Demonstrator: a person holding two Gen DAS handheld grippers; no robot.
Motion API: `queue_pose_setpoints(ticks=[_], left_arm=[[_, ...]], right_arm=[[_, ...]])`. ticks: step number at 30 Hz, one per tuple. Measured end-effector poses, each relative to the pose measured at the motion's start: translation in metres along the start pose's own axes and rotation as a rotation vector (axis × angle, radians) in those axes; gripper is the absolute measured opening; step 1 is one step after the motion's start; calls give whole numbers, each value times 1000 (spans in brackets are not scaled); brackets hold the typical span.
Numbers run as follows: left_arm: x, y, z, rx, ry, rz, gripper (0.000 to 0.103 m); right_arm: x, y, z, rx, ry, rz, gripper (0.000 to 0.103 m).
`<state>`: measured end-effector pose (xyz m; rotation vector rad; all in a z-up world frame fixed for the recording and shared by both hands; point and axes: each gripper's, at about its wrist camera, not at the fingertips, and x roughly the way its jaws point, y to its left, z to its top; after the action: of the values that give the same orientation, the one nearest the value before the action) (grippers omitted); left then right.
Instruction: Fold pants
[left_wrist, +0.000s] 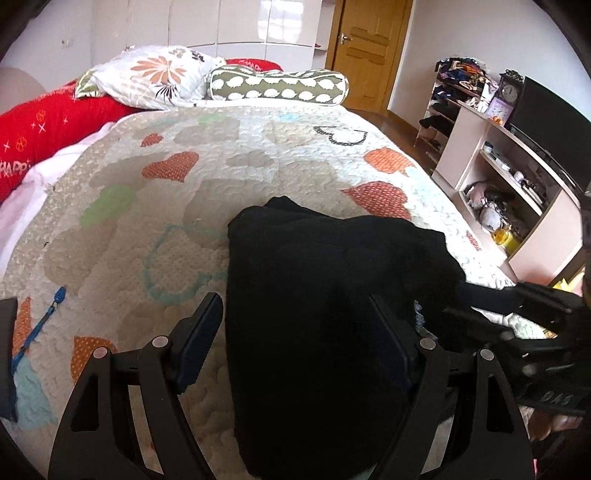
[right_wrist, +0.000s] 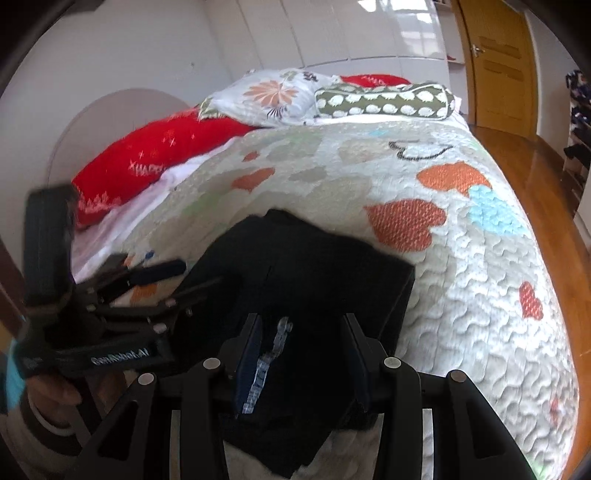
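1. The black pants (left_wrist: 325, 295) lie in a folded bundle on the bed (left_wrist: 155, 206), near edge.
2. The left gripper (left_wrist: 295, 325) has its fingers wide apart, straddling the bundle's left side, likely to steady it.
3. The right gripper (right_wrist: 303, 354) has its fingers partly apart around cloth; whether they clamp it, I cannot tell.
4. The long axis runs near to far.

- The left claw (left_wrist: 295, 350) pointed steeply down, its two fingers spread wide apart; the left finger (left_wrist: 201, 332) hung clear over the bed while black cloth lay in the gap.
- The right claw (right_wrist: 303, 365) also tilted down, its fingers partly closed, with black cloth bunched between them.
- Both claws sat close side by side.
- A hand (right_wrist: 48, 402) gripped the left claw's handle.
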<state>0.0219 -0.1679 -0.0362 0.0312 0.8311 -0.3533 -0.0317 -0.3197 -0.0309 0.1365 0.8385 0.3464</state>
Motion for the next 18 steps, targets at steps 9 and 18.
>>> queue_pose_setpoints(ticks=[9, 18], left_arm=[[7, 7, -36, -35, 48, -8, 81], [-5, 4, -37, -35, 40, 26, 81]], right_arm=[[13, 5, -27, 12, 43, 29, 44], [-22, -11, -26, 57, -2, 9, 46]])
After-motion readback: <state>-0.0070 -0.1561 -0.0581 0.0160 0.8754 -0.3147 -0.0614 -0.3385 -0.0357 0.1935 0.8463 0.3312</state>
